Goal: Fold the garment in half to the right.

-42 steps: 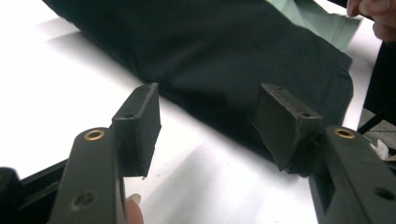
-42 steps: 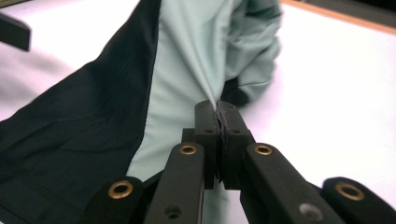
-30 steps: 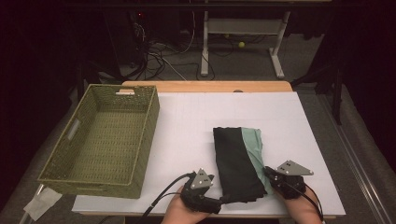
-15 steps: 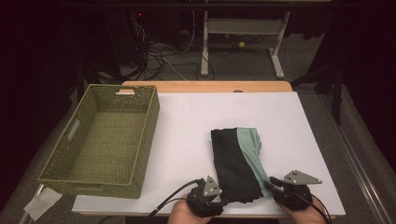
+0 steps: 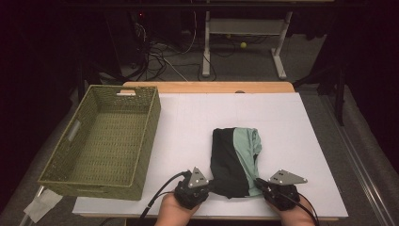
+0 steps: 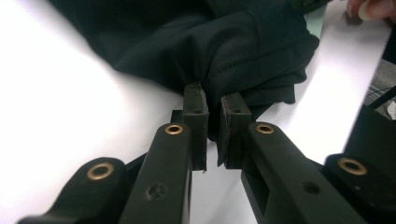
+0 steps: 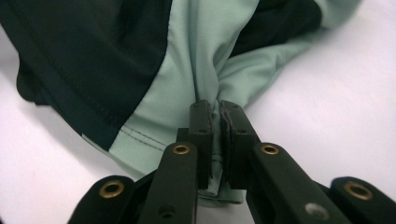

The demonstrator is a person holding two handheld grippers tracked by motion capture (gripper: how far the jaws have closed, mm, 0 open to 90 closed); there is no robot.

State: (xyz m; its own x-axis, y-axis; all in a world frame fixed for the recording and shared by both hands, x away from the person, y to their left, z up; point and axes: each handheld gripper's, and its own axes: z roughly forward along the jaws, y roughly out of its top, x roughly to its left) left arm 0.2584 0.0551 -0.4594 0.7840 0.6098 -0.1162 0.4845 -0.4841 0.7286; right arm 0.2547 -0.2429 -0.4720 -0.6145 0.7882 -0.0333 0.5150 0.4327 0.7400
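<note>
Your left gripper [image 5: 210,184] has just closed its fingers on the near black corner of the folded garment [image 5: 231,157], which has slid nearer to you on the desk [image 5: 188,122]. Your right gripper [image 5: 259,183] pinches the mint corner. With both corners held, you look ready to lift it toward the basket [image 5: 146,136].

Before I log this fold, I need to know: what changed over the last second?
The left tongs have just been closing and now pinch the black edge of the folded garment. The right tongs stay clamped on its mint-green edge. Both hands drew back toward the near table edge. The wicker basket stayed put.
</note>
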